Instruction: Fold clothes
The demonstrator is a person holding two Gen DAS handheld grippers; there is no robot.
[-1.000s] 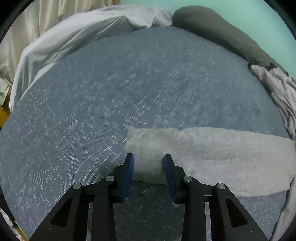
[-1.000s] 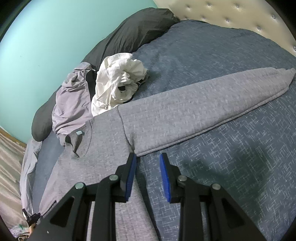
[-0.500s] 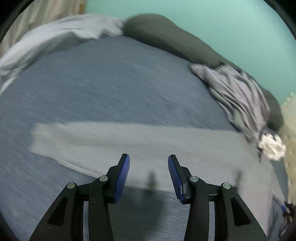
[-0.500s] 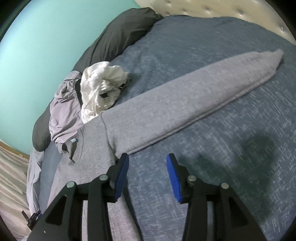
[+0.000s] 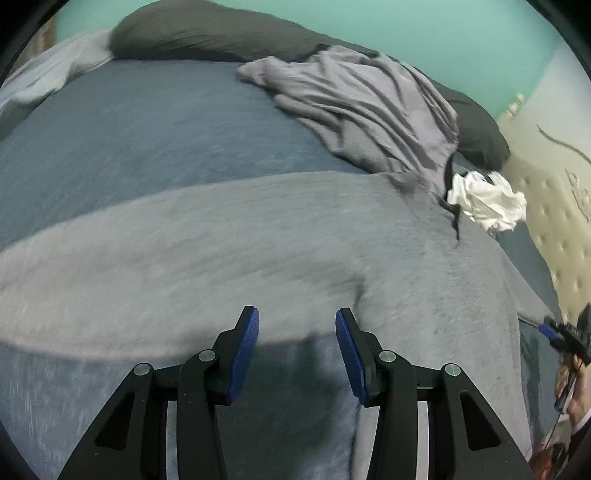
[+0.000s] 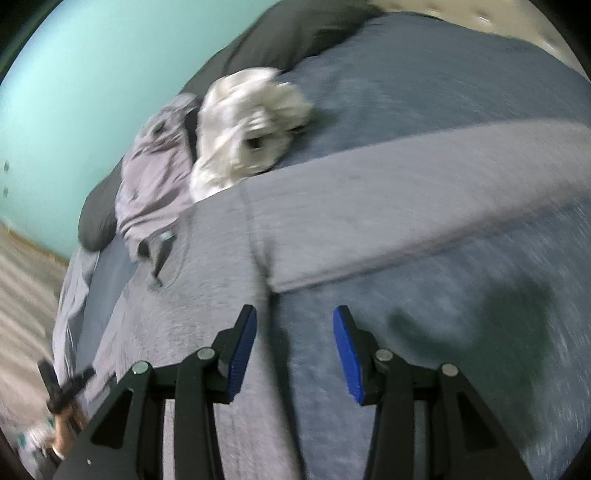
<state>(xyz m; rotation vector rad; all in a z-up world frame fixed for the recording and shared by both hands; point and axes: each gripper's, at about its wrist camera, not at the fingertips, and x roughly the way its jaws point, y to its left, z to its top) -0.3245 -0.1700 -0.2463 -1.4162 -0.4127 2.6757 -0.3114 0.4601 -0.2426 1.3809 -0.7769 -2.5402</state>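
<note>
A grey sweatshirt [image 5: 258, 236] is spread flat on the blue bed [image 5: 147, 122], its body running toward the cameras and its sleeves reaching out sideways. In the left wrist view the left sleeve [image 5: 110, 251] is laid across the frame as a long band, its long axis crosswise to the fingers, and its near hem is seen just ahead of the left gripper [image 5: 297, 328]. In the right wrist view the right sleeve [image 6: 424, 206] is stretched away to the upper right, and the armpit seam [image 6: 271, 284] is found just ahead of the right gripper [image 6: 294, 326], slightly left of centre. Each sleeve is thus nearer to the hand of its own side. The left fingers [image 5: 243, 347] are held apart with nothing between them, only cloth and bed below. The right fingers [image 6: 240, 350] are opening at this moment, likewise with nothing gripped. Both grippers are pitched steeply down toward the bed, apparently just above the fabric, though contact cannot be told. A crumpled lilac garment [image 5: 369, 107], a white garment [image 5: 487, 203] and a dark pillow [image 5: 207, 33] are left beyond the sweatshirt's collar end, clear of any sleeve fold.
</note>
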